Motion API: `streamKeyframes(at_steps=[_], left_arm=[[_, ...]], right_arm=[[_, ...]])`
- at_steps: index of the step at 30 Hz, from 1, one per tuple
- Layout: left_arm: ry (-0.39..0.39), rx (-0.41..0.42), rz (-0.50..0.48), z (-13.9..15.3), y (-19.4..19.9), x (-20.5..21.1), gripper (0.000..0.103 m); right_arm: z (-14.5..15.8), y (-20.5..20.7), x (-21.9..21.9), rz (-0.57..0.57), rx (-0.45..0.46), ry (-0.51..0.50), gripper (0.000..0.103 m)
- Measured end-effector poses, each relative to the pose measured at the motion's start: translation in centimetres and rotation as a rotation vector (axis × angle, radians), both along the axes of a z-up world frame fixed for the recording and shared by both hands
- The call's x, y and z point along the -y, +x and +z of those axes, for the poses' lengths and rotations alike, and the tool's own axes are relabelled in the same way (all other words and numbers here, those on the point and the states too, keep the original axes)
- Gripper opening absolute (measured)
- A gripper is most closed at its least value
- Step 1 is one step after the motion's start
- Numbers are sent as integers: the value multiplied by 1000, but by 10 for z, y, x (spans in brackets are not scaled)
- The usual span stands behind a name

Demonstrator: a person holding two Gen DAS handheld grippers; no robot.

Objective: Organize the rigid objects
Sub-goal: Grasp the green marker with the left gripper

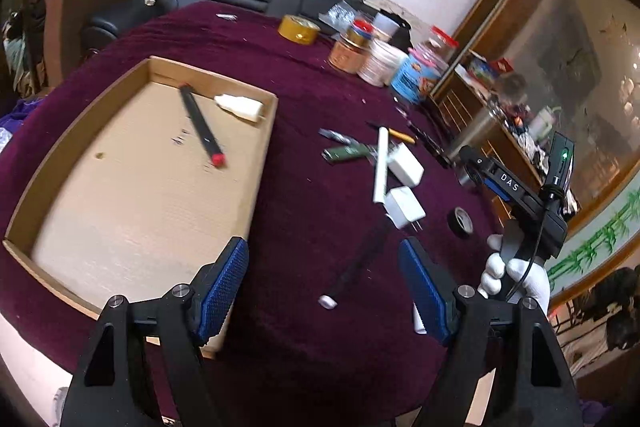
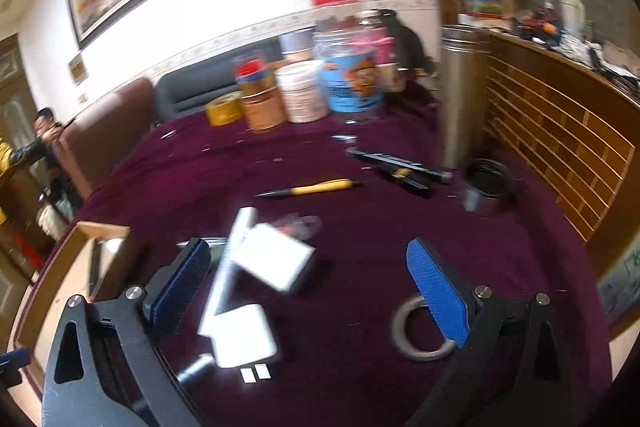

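Task was early-stage, judging by the layout. The cardboard tray [image 1: 60, 163] sat on the maroon-covered table [image 1: 312, 75] and held only two items: a black marker with a red cap [image 1: 200, 125] lying diagonally, and a white plug adapter [image 1: 240, 107] near the tray's far right corner. The rest of the tray floor was bare.

Most objects were outside the tray, on the cloth to its right. There were two white chargers [image 1: 405, 163] close together, the nearer one [image 1: 404, 207] with its prongs showing. A white stick [image 1: 381, 163] lay across them. A black rod with a white tip [image 1: 356, 267] lay nearer the left gripper. Beyond these were a green flat piece [image 1: 346, 151], a yellow pen [image 2: 320, 187], a black bar-like item [image 2: 396, 167] and a small dark tape roll [image 1: 460, 221]. So most of the sorting looked undone.

The jars and yellow tape roll [image 1: 298, 29] stood at the far edge; it was unclear whether they counted as task items.

The left gripper [image 1: 324, 287] hovered over the cloth just right of the tray's near corner, with its jaws apart and nothing between the pads. The right gripper [image 2: 312, 291] was spread wide and empty over the chargers and stick; the view was motion-blurred. A white-gloved hand [image 1: 516, 279] held its handle. The likely next step was picking up one of the chargers or the stick.
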State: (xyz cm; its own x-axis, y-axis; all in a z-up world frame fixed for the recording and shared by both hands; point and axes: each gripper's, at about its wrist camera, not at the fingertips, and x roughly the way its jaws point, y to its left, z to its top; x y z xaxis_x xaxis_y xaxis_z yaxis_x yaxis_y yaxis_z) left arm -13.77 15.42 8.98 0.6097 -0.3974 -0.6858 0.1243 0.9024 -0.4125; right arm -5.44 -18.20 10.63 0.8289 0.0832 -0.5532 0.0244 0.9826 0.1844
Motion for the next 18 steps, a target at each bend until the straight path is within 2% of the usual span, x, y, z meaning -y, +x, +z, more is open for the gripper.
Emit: streamKeyframes(at_steps=[5, 12, 18], left_arm=[[30, -27, -23, -3, 4, 24, 73], [67, -55, -30, -11, 14, 39, 72], [74, -85, -18, -26, 33, 44, 72]], right_arm=[[-12, -3, 27, -73, 55, -13, 99], [-17, -9, 31, -194, 160, -94, 99], [-22, -1, 36, -181, 100, -83, 99]])
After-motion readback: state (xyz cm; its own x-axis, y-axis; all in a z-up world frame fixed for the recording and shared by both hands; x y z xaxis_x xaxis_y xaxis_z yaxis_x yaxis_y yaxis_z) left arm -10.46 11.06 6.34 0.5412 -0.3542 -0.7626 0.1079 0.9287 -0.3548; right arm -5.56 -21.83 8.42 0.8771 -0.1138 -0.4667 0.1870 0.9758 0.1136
